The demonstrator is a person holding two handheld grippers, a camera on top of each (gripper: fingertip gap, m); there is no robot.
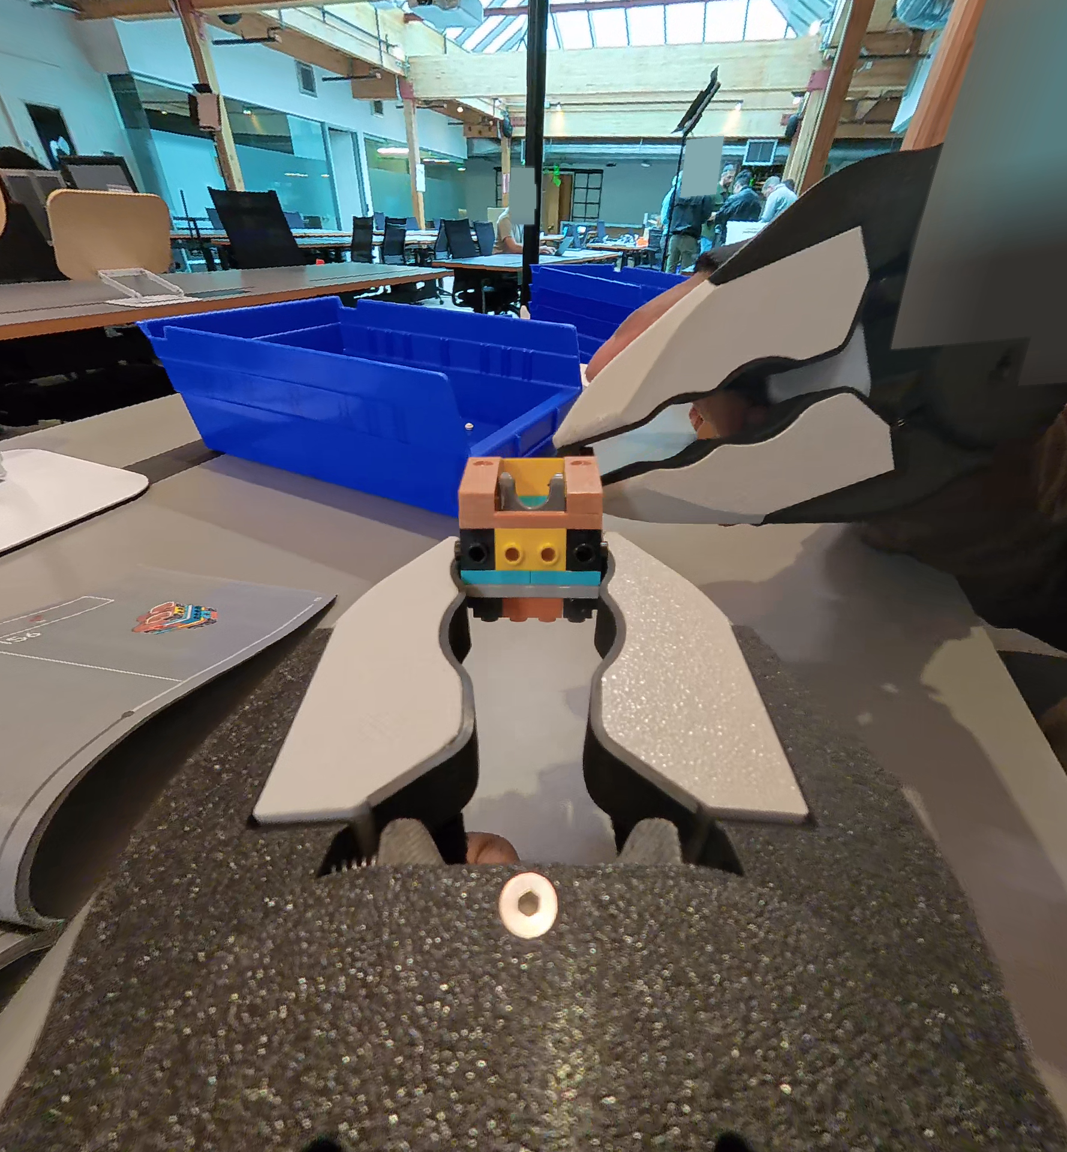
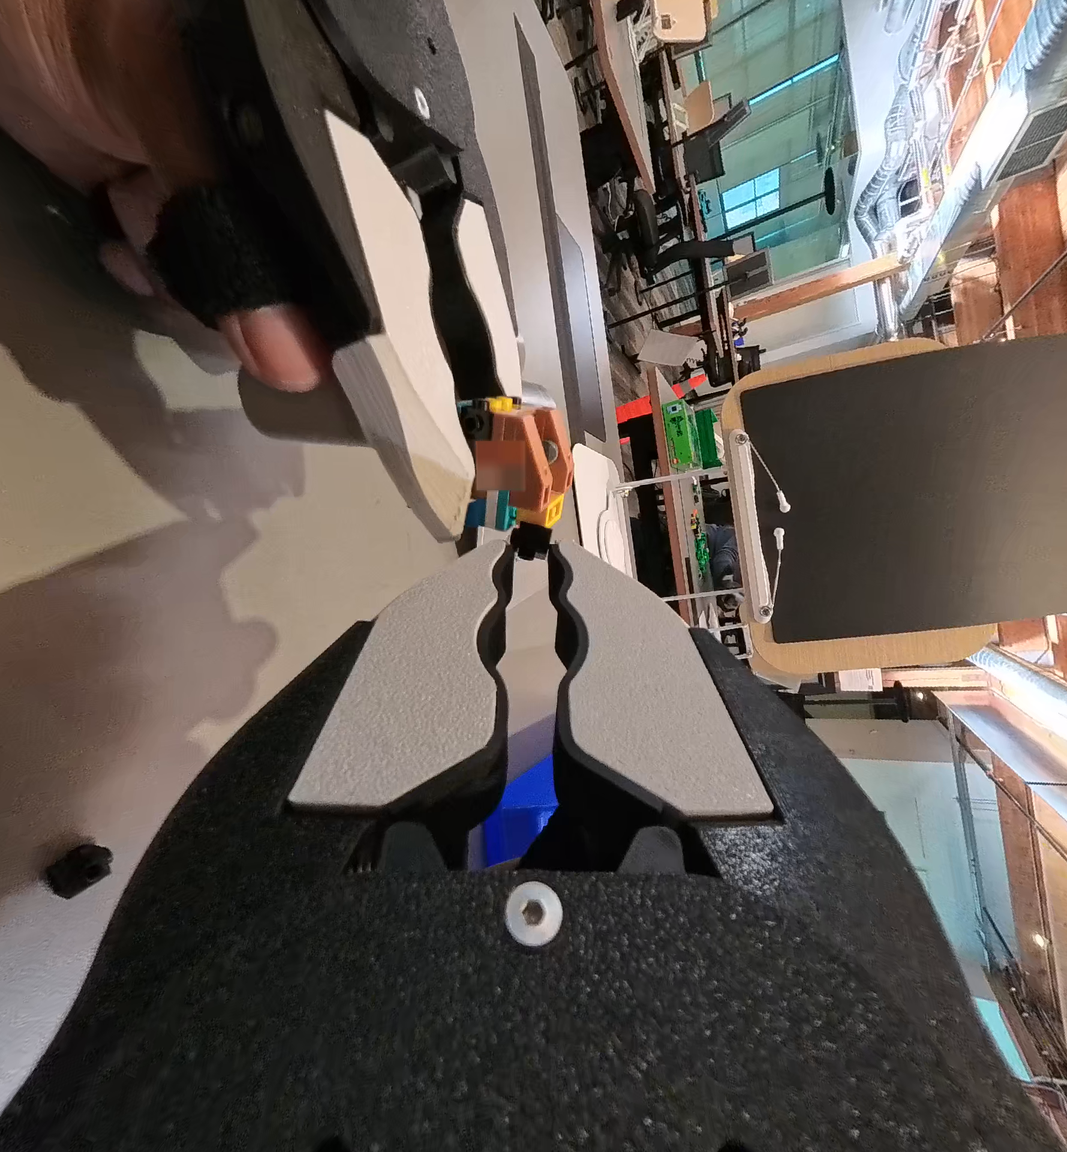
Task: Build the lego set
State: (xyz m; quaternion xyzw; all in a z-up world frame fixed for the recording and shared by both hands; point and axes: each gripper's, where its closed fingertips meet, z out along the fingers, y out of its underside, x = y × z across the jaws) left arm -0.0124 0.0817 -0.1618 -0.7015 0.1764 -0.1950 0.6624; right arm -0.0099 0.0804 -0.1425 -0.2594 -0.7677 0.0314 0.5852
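Observation:
A small lego model with a brown top, yellow and black middle and teal and grey base is held above the grey table. My left gripper is shut on its lower part. My right gripper reaches in from the right and is shut on a small black piece, which touches the model at its upper right corner. In the left wrist view the right gripper tips sit against that corner. One left finger shows in the right wrist view. A loose black piece lies on the table.
A blue bin stands just behind the model, with a second blue bin farther back. An open instruction booklet lies at the left, and a white stand base sits beyond it. A person's hand holds the left gripper. The tips of both grippers are at nearly the same place.

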